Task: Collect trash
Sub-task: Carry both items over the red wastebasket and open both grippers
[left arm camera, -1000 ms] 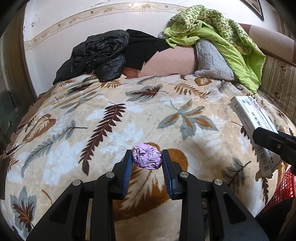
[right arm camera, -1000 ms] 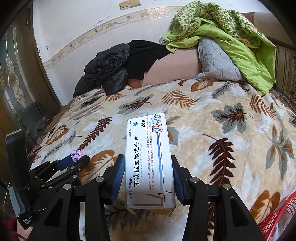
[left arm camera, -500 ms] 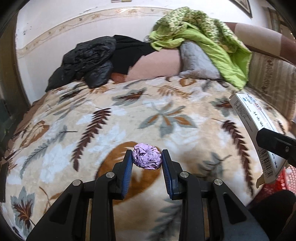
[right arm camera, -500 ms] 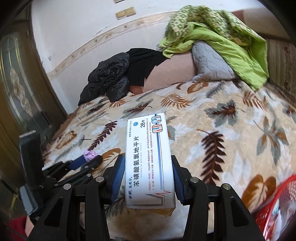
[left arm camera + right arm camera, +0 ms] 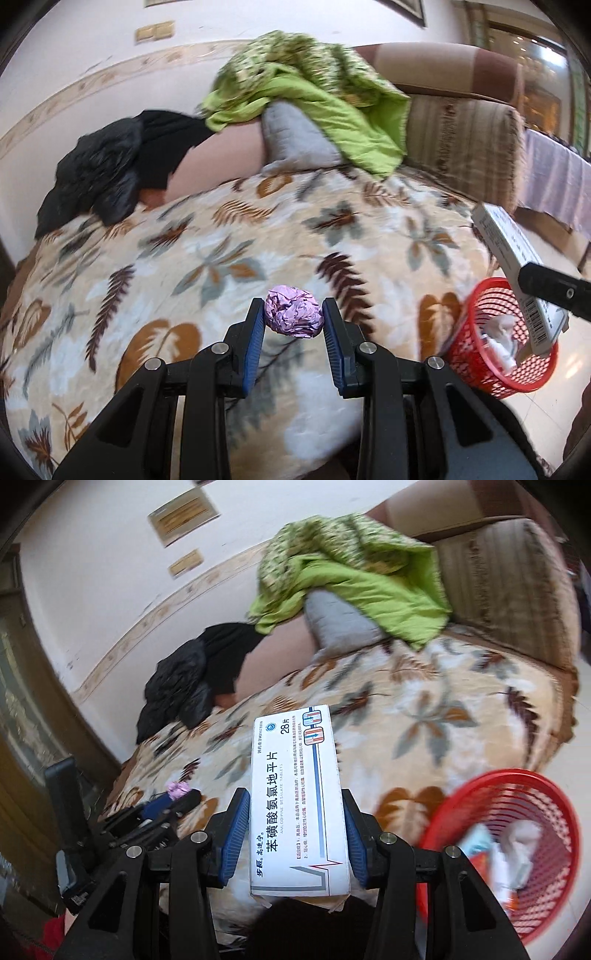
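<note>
Left wrist view: the left gripper (image 5: 293,319) pinches a crumpled purple paper ball (image 5: 293,312) between its blue pads, holding it in the air above the leaf-patterned blanket (image 5: 184,258) that covers the bed. To the right, past the edge of the bed, a red mesh basket (image 5: 476,354) stands on the pale floor with crumpled white paper inside. Above the basket hangs a white medicine box (image 5: 517,273), gripped at one end by a black finger of the other tool.

In the right wrist view, the right gripper (image 5: 293,823) clamps that medicine box (image 5: 295,794) by its long sides, printed face up, with the far end pointing toward the bed. The red basket (image 5: 480,794) sits low at the right, near the box, blurred, with scraps of paper in it. The left gripper (image 5: 173,801) shows at the left with the purple ball in its tips. At the head of the bed lie a black jacket (image 5: 173,686), a grey pillow (image 5: 340,624) and a green quilt (image 5: 351,572) against a brown headboard (image 5: 509,583).
</note>
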The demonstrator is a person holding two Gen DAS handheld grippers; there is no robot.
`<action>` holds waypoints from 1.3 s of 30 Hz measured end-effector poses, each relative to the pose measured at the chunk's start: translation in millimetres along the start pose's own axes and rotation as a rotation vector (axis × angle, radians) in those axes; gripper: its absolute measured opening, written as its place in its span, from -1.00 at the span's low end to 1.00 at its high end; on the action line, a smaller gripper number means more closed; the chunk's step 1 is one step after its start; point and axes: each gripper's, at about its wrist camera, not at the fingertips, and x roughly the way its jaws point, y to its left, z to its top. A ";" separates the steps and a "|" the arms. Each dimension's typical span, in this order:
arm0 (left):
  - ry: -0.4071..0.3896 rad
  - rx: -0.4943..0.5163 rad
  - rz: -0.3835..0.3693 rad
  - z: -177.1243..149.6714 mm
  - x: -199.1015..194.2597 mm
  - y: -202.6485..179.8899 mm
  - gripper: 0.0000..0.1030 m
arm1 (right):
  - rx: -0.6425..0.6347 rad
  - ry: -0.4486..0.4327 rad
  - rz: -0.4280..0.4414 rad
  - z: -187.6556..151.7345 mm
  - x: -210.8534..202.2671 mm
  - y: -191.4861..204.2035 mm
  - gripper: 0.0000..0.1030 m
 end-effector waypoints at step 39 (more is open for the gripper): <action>0.113 0.241 -0.299 29.5 47.5 -175.4 -0.42 | 0.263 -0.049 -0.246 -11.8 -65.2 -142.4 0.01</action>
